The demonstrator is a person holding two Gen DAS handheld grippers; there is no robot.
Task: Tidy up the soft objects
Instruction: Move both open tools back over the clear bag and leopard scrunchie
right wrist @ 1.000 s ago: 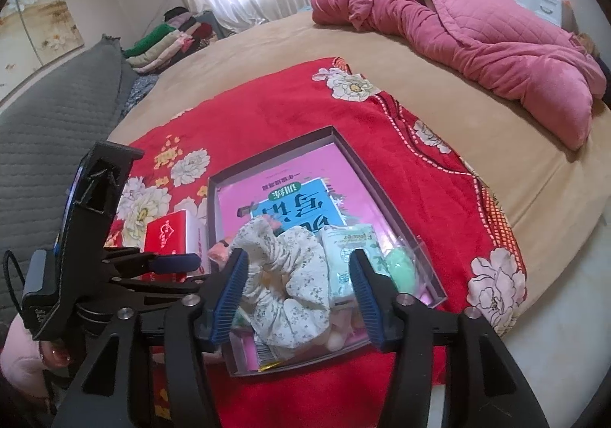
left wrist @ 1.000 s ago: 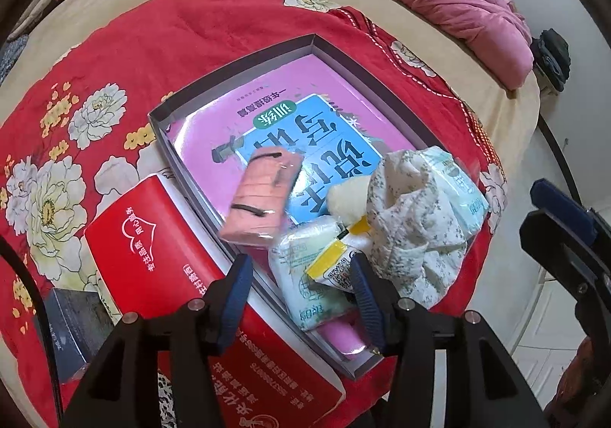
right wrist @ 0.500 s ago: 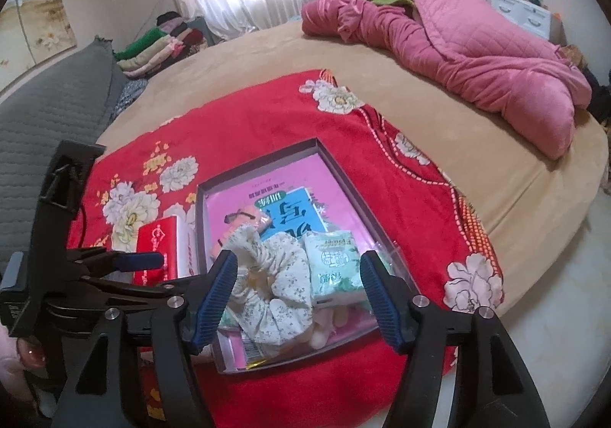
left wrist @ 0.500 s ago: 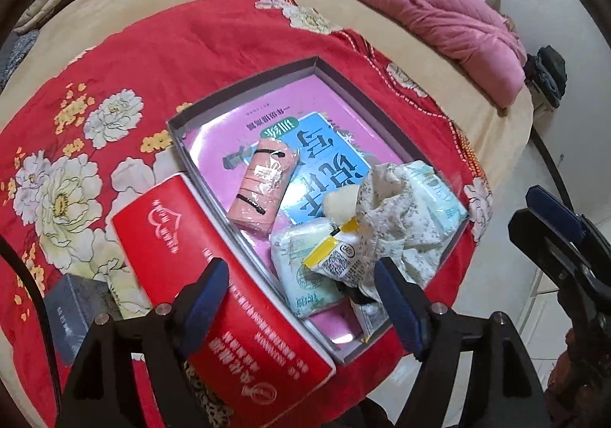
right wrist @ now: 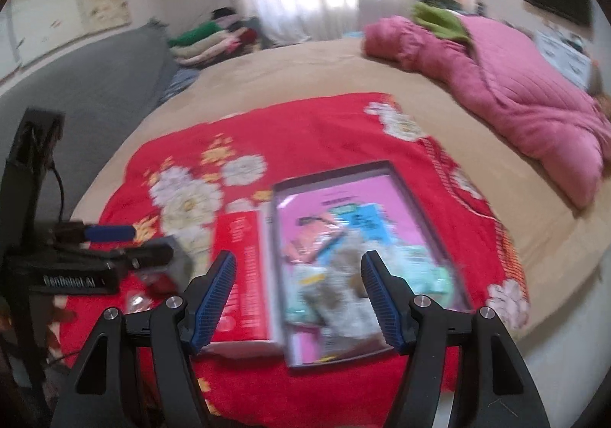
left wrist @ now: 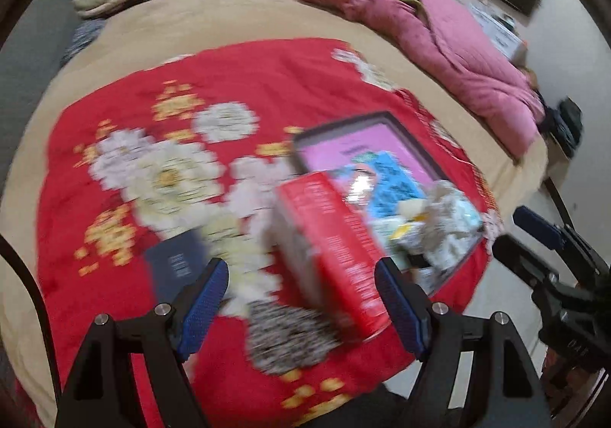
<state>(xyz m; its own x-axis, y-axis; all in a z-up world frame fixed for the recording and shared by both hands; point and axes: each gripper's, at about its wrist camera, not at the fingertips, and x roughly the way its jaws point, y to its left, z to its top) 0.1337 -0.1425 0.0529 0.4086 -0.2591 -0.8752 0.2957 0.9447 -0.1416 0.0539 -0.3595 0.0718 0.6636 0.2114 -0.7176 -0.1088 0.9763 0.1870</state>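
Grippers first: the left gripper [left wrist: 301, 298] has its blue pads spread wide with nothing pinched, and the right gripper [right wrist: 298, 294] is the same, spread and empty. Both views are pretty blurry. From the right wrist, the shallow tray [right wrist: 416, 198] sits dead ahead at 12 o'clock on the red floral blanket [right wrist: 317, 130], with the soft stuff, a floral scrunchie [right wrist: 343, 275] and little packets, piled at its near end. A red box [right wrist: 244, 275] lies touching the tray at 9 o'clock. Pink quilt [right wrist: 515, 84] is off at 2 o'clock.
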